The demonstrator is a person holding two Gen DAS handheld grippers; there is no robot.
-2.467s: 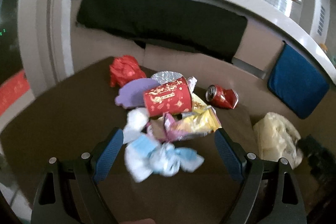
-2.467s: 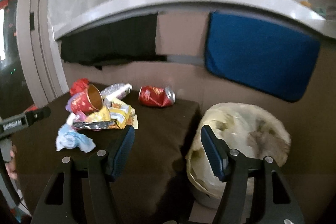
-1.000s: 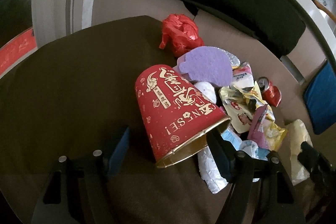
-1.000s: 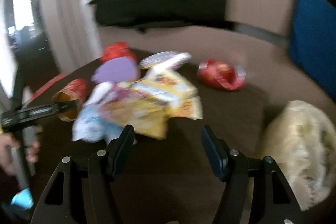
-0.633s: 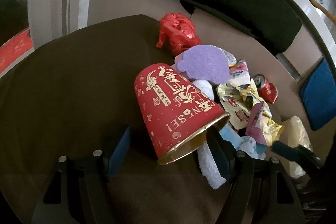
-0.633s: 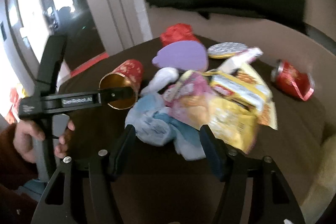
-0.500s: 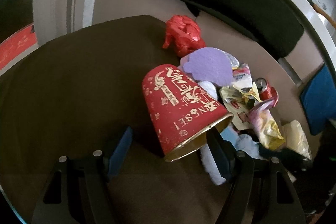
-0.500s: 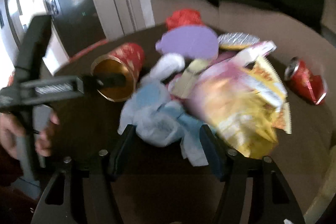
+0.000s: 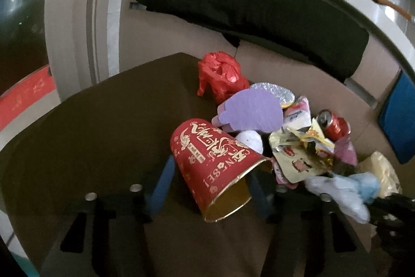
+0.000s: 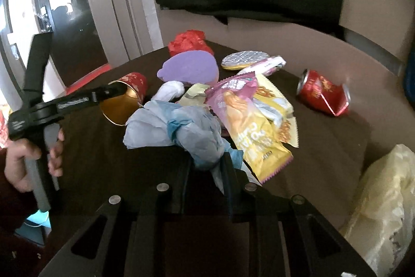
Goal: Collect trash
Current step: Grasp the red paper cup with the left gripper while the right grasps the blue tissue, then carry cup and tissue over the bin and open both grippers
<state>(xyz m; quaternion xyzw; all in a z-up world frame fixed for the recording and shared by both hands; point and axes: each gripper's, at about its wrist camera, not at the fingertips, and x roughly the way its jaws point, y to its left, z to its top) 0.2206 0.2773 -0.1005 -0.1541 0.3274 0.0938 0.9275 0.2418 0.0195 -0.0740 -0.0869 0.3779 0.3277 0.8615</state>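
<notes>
So far we have collected nothing: the whole trash pile (image 10: 233, 100) lies on the dark desk (image 9: 90, 134), the pale bag (image 10: 384, 199) at its near right. Our left hand-held gripper (image 9: 210, 181) is closing round the red paper cup (image 9: 215, 162), whose gold print partly reads "NOSE"; our right hand-held gripper (image 10: 207, 168) is closing on the blue-white tissue wad (image 10: 181, 131).

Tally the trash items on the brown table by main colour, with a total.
Red: 3 (red paper cup, crushed red can, crumpled red plastic bag)
Purple: 1 (purple foam piece)
Silver: 1 (round foil lid)
White or blue: 2 (white wad, blue-white tissue bundle)
Snack wrappers, mixed colours: cannot count, overlapping
Total: 7 plus wrappers
</notes>
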